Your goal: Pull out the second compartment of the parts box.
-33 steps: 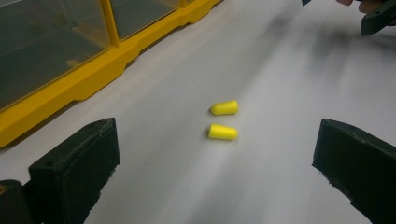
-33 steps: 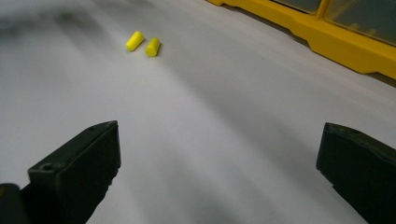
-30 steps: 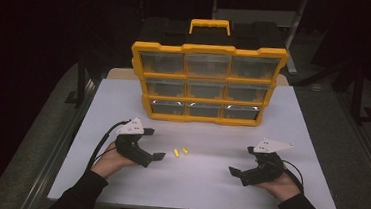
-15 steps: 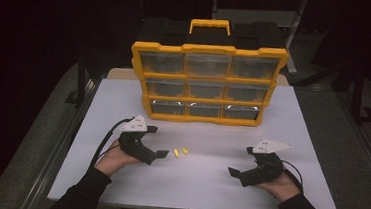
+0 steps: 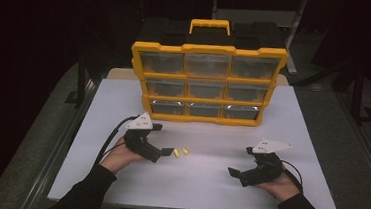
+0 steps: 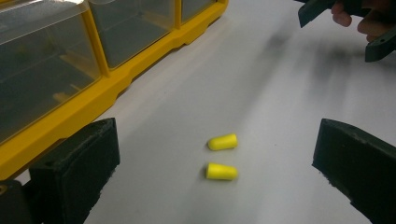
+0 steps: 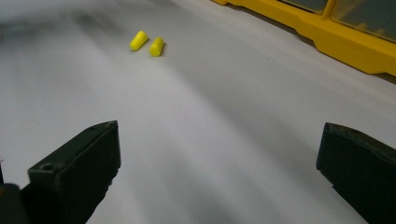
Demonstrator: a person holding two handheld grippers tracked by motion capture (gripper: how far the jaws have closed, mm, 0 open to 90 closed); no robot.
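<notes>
Left gripper (image 5: 162, 155), lower left of the high view, jaws spread wide and empty, tips just beside two small yellow foam earplugs (image 6: 222, 157) lying near each other on the white table (image 5: 207, 186), centre-low in the left gripper view, just in front of the yellow plastic organizer with clear drawers (image 5: 206, 83). Right gripper (image 5: 235, 174), lower right, jaws also spread, empty, well apart from the plugs. Risk: light round plugs likely roll or squirt out if one jaw nudges them first, or both get pinched together.

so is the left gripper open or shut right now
Open. In the left gripper view the left gripper has its black jaws wide apart, with both yellow earplugs lying loose on the table between them.
</notes>
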